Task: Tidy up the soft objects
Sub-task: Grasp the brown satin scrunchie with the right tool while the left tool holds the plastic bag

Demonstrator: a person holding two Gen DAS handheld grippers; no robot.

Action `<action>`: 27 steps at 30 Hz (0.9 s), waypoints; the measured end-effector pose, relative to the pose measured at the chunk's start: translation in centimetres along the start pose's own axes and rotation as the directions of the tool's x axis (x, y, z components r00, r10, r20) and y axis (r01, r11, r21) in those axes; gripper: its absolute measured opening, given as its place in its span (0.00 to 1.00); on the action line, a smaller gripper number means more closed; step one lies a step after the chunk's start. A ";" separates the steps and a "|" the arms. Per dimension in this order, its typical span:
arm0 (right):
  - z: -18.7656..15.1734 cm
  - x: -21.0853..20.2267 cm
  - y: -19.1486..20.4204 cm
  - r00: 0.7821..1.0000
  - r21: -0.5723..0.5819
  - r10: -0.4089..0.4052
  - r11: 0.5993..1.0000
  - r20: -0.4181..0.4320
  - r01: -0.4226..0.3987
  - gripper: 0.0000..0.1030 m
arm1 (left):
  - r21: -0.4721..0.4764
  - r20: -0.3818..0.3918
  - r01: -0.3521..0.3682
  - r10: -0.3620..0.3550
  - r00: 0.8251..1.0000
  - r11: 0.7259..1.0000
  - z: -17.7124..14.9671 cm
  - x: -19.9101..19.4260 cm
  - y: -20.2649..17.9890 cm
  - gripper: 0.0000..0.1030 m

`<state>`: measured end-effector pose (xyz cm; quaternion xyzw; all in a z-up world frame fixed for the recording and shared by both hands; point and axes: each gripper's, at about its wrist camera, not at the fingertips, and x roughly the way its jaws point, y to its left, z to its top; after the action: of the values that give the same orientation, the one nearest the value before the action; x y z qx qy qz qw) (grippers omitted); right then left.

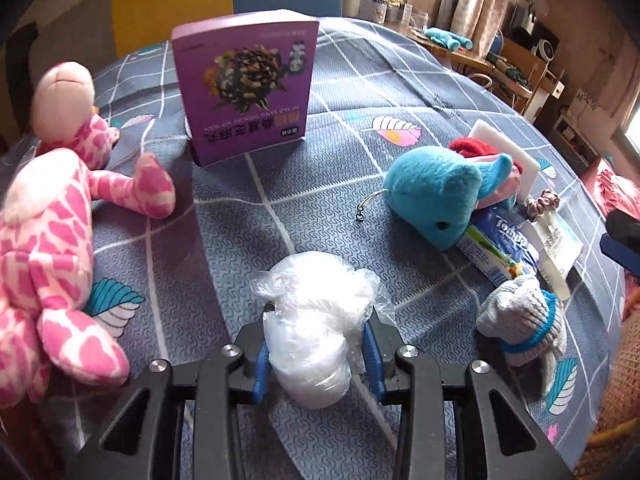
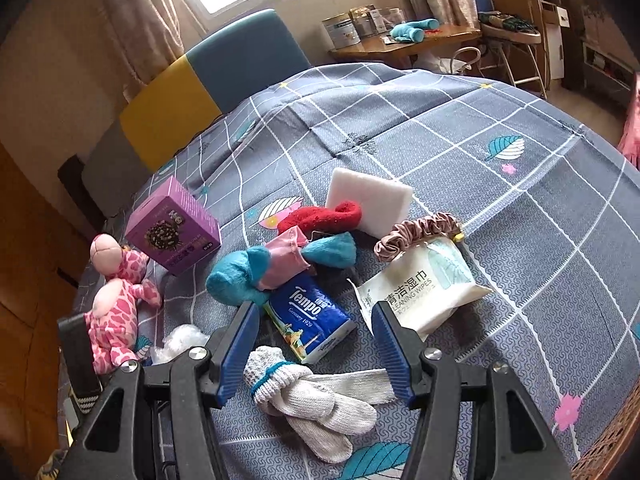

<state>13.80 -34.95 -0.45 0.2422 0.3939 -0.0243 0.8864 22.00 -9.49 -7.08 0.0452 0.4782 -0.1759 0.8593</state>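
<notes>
My left gripper (image 1: 318,320) is shut on a white soft bundle in clear crinkled plastic (image 1: 312,288), its blue pads pressing both sides, low over the bedspread. My right gripper (image 2: 316,312) stands open above a pair of grey knit gloves with blue cuffs (image 2: 312,396), which lie between and below its fingers, not touched. Just beyond its tips lies a blue Tempo tissue pack (image 2: 312,316). A blue plush (image 1: 436,196) lies to the right of the left gripper, a pink spotted plush (image 1: 48,248) to its left.
A purple box (image 1: 244,88) stands upright further back on the grey checked bedspread (image 1: 360,80). A wipes pack (image 2: 420,284), pink scrunchie (image 2: 420,230), white sponge block (image 2: 372,200), red sock (image 2: 320,214) and pink pouch (image 2: 288,260) crowd around the blue plush. A wicker basket rim (image 2: 612,448) shows at the lower right.
</notes>
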 end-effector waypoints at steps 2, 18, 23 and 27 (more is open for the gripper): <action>0.3 -0.2 -1.1 1.000 0.057 0.002 0.998 0.009 -0.002 0.58 | -0.016 0.034 0.020 -0.019 0.999 1.000 -0.6 -1.6 0.1 0.37; 0.9 -0.8 -3.4 0.999 0.166 -0.041 0.985 -0.012 0.042 0.58 | -0.019 0.025 -0.018 0.018 1.000 1.000 -9.3 -5.0 0.7 0.38; 2.7 -1.8 -3.8 0.995 0.134 -0.097 0.986 -0.013 0.098 0.58 | -0.025 0.037 -0.004 0.005 0.999 1.000 -9.6 -4.8 1.0 0.38; 4.2 -1.8 -4.7 0.990 0.135 -0.139 0.981 -0.037 0.143 0.58 | -0.023 0.042 -0.001 0.002 0.999 1.000 -9.6 -4.7 1.0 0.38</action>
<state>14.36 -41.28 1.26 0.2742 0.4195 -0.1108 0.8582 12.36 -4.94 -8.42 0.0322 0.4621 -0.1705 0.8697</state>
